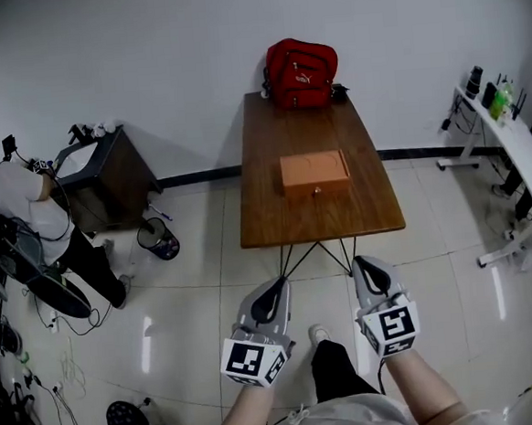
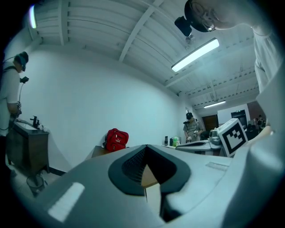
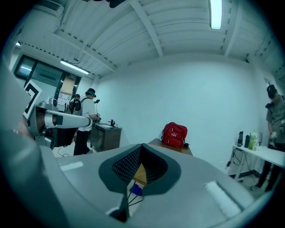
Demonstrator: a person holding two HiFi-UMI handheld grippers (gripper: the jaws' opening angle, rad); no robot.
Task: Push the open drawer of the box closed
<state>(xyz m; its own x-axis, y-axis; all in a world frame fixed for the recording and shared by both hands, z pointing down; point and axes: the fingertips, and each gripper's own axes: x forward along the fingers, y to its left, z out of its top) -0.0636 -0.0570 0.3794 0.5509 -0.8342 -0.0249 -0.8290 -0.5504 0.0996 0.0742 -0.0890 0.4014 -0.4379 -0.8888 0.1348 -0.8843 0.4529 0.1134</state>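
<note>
Approach step. My left gripper (image 1: 274, 291) and right gripper (image 1: 368, 269) have their jaws together and empty. The box (image 1: 314, 170) lies well ahead on the table (image 1: 276, 220). Next, I advance and press its drawer front (image 1: 316, 190).

Bright overhead tubes; fisheye edges

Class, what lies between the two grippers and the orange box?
Head view: only floor, then a bare strip of table, separates the left gripper and right gripper from the box.
</note>
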